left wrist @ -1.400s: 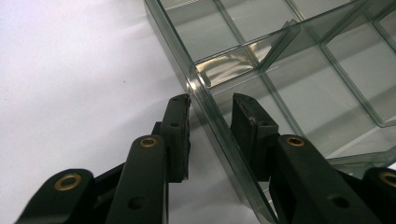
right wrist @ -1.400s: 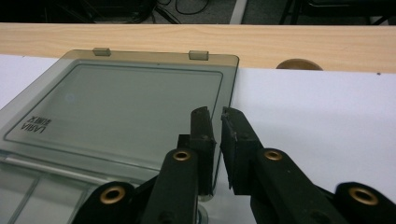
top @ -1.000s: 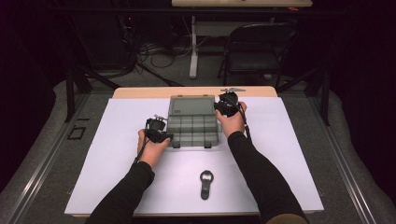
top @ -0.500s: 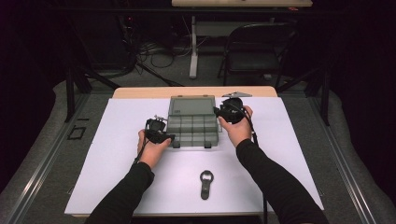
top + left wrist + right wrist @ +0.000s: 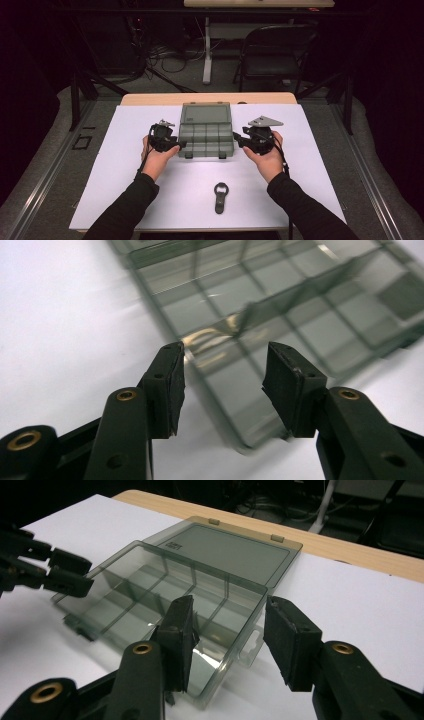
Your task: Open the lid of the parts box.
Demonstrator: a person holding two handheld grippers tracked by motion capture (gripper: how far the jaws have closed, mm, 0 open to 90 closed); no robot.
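A smoky see-through compartment box (image 5: pixel 206 139) lies open in the middle of the white table, its lid (image 5: pixel 205 113) laid flat behind it. My left gripper (image 5: pixel 180 145) sits at the box's left front corner. Its jaws have just been opening, and in the left gripper view (image 5: pixel 223 385) the box's edge (image 5: pixel 220 405) lies loosely between the pads without touching them. My right gripper (image 5: pixel 238 140) hovers at the right front corner. Its jaws have also just been opening, and in the right gripper view (image 5: pixel 227 635) they straddle that corner (image 5: pixel 235 655) without pressing on it.
A black bottle opener (image 5: pixel 220 196) lies on the white sheet (image 5: pixel 325 165) in front of the box. Behind the sheet a strip of wooden tabletop (image 5: pixel 150 99) shows. A dark chair (image 5: pixel 272 55) and floor cables stand beyond the table. My left gripper (image 5: pixel 75 577) shows far left in the right gripper view.
My right hand left the lid's far right corner and came back to the box's right front side. The left hand stayed at the left front corner.
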